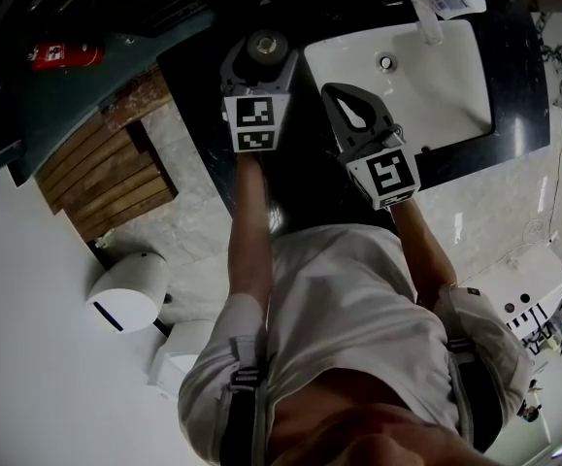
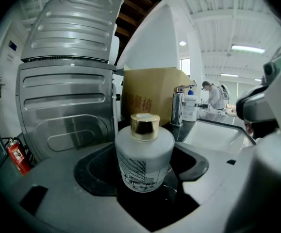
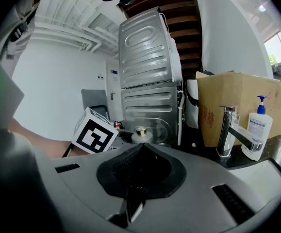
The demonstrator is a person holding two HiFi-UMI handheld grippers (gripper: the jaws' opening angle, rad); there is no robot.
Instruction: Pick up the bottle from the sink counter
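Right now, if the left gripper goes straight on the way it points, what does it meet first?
The bottle: it stands between the left gripper's jaws. Whether the jaws already touch it, I cannot tell.

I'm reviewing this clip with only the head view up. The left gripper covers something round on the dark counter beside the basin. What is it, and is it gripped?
Observer: The left gripper view shows a frosted bottle with a gold cap. It stands upright between the jaws of the left gripper, whose pads look pressed against both its sides.
Operator: Any marking on it? I only see the top.
Observer: Yes, a dark line drawing is printed around the lower body.
Operator: And the right gripper, is it holding anything?
Observer: No. The right gripper view shows the right gripper with its jaws together and nothing between them.
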